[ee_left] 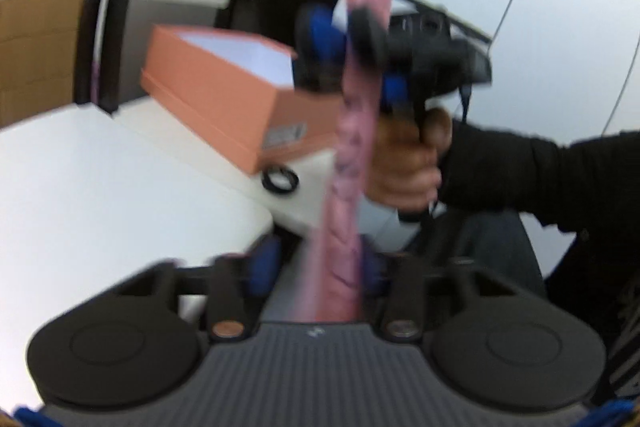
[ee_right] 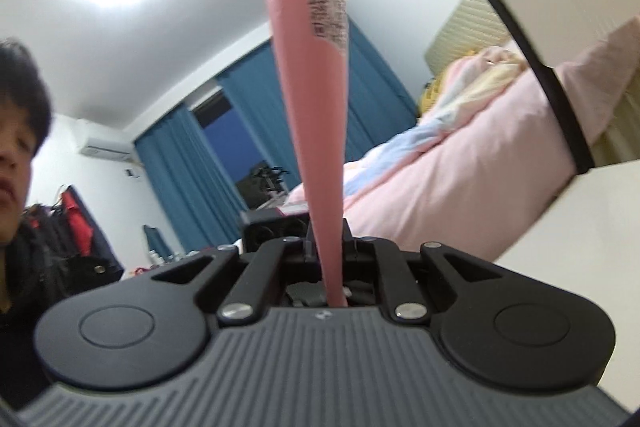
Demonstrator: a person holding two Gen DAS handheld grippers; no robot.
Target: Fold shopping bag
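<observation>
Holding the pink bag (ee_left: 352,163) taut: left gripper (ee_left: 320,267) clamped on its near end, right gripper (ee_left: 352,39) clamped further along, above.

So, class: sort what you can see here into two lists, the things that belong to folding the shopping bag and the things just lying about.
Part of the job:
- pink bag, seen edge-on
- left tool, bag between its fingers
- right tool, shut on the bag
- right hand

Just lying about:
- orange box
- black ring
- white table
- bed
- blue curtains
</observation>
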